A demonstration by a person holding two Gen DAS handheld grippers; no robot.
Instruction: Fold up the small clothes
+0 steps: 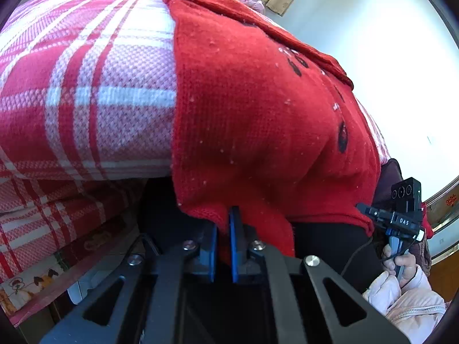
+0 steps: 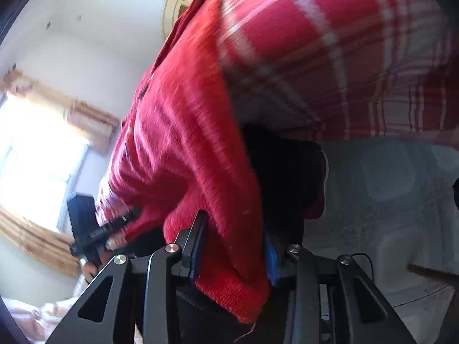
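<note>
You've got the red sweater (image 1: 258,109) pinched at its near hem by both grippers, so the whole thing runs away from you, up and over the plaid cloth (image 1: 86,86). Left gripper (image 1: 223,243) has its blue pads nearly together with a thin bit of hem between them. Right gripper (image 2: 233,258) stands wider, with a thick wad of knit bunched in it. In the left view your right gripper (image 1: 401,215) sits just off to the right on the same hem. So the long axis goes straight ahead, hem near, collar far. I'd guess the fold means carrying that hem forward over the body. The right view's blurry, so take that grip with a grain of salt.
</note>
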